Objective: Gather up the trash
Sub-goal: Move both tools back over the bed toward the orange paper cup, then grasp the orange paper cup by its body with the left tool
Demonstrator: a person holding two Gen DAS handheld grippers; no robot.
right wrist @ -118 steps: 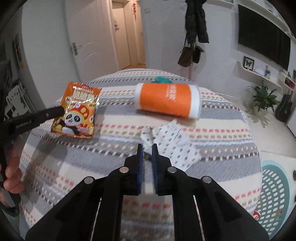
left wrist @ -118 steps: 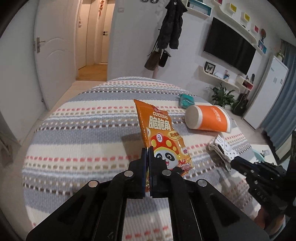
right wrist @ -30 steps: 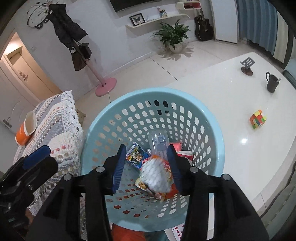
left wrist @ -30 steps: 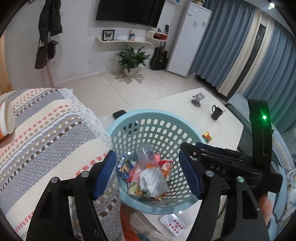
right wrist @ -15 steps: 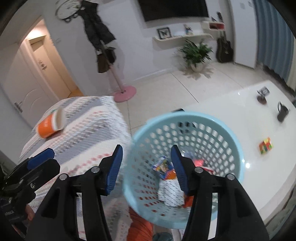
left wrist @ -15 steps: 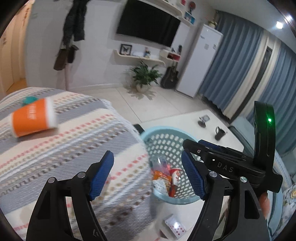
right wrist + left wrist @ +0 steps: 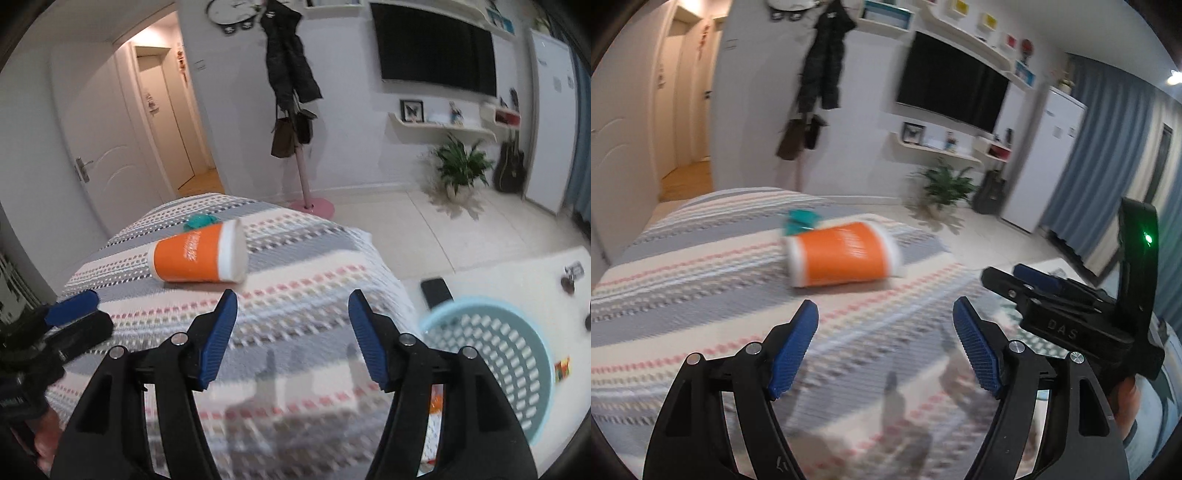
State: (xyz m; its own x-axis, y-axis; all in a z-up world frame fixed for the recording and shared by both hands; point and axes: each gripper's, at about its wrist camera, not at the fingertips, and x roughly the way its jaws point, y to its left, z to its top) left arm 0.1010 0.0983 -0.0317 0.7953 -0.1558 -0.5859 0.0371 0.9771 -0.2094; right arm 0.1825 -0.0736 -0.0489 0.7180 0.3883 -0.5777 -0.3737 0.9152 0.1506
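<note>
We see our left gripper (image 7: 885, 347) with its blue pads spread wide, holding nothing; our right gripper (image 7: 293, 338), whose jaws have just been opening, is likewise empty; beyond both, an orange paper cup (image 7: 199, 258) with a white rim lies on its side on the striped blanket (image 7: 295, 288); a small teal wrapper (image 7: 199, 220) sits just behind it; a pale blue perforated basket (image 7: 517, 354) stands beside the blanket at right.

orange cup (image 7: 197, 256) ahead, striped cover (image 7: 303, 306) bare before it
</note>
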